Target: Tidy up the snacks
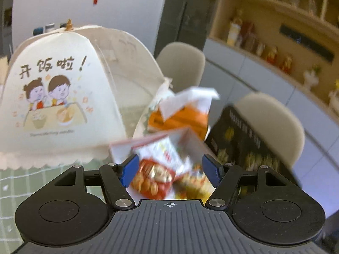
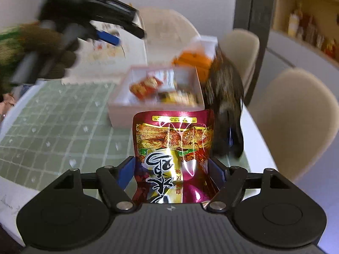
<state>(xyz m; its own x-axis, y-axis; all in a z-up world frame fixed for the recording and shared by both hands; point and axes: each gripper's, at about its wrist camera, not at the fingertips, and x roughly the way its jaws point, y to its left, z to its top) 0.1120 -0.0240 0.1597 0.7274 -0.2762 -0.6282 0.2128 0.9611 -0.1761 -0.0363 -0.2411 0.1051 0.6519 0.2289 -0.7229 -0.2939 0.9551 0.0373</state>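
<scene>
A white open box (image 2: 127,103) on the green checked tablecloth holds several snack packets, one red and orange (image 2: 146,85). In the left wrist view the same box (image 1: 191,141) lies below my open left gripper (image 1: 170,170), with the red packet (image 1: 152,180) seen between its blue pads. The left gripper also shows, blurred, in the right wrist view (image 2: 106,36), up at the left. My right gripper (image 2: 172,174) is shut on a maroon and gold snack pouch (image 2: 172,148), held upright in front of the box.
A dark snack bag (image 2: 226,105) leans at the box's right side. An orange and white carton (image 2: 196,58) stands behind the box. A white dome food cover (image 1: 59,97) stands on the left. Two beige chairs (image 2: 294,118) stand by the table's right edge.
</scene>
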